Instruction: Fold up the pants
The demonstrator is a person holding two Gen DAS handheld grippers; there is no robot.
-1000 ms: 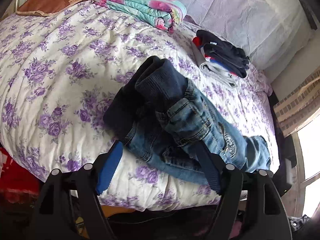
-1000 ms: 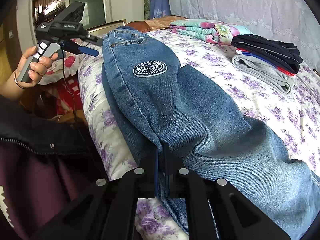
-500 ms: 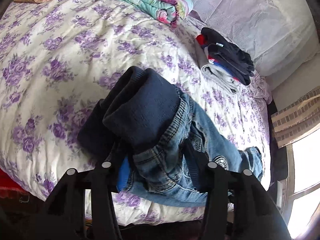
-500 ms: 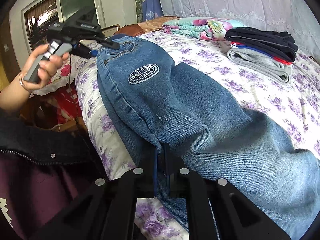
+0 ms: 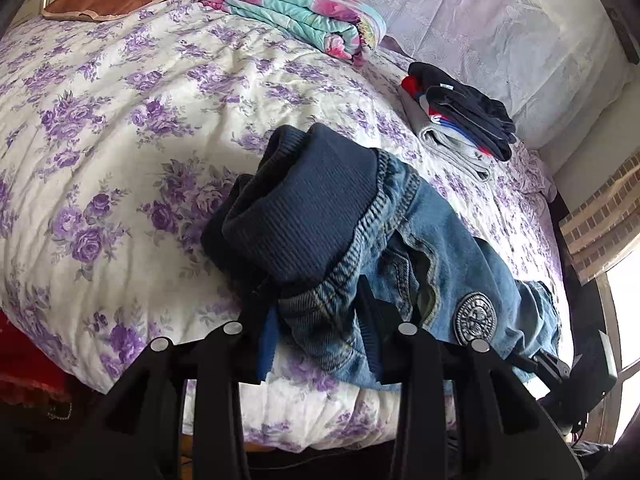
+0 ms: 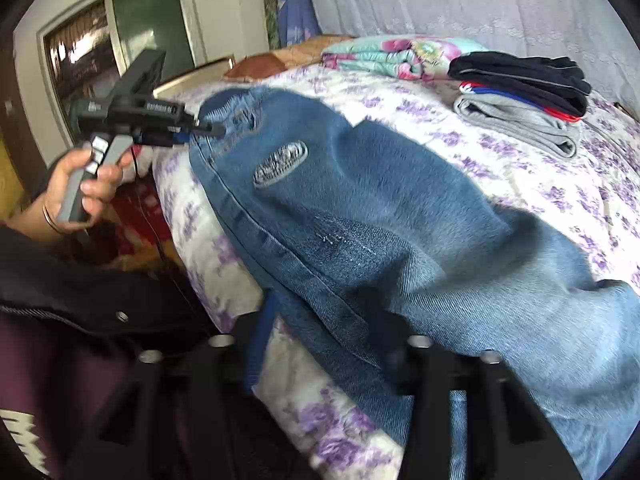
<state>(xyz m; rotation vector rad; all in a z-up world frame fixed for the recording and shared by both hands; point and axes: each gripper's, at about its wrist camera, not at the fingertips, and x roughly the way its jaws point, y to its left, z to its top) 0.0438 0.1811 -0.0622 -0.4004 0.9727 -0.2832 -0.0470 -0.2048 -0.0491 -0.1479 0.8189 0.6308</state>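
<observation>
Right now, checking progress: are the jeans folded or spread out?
Spread out, not folded: the jeans lie lengthwise along the bed edge, waistband bunched.

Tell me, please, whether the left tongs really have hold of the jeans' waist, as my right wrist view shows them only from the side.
Observer: In the left wrist view, the waist of the jeans fills the gap between the fingers of the left tongs, with denim touching both.
Operator: Thank you. Is anything attached above the denim waist?
Observer: Yes, a navy ribbed waistband is bunched up just beyond the fingertips, over the floral bedspread.
</observation>
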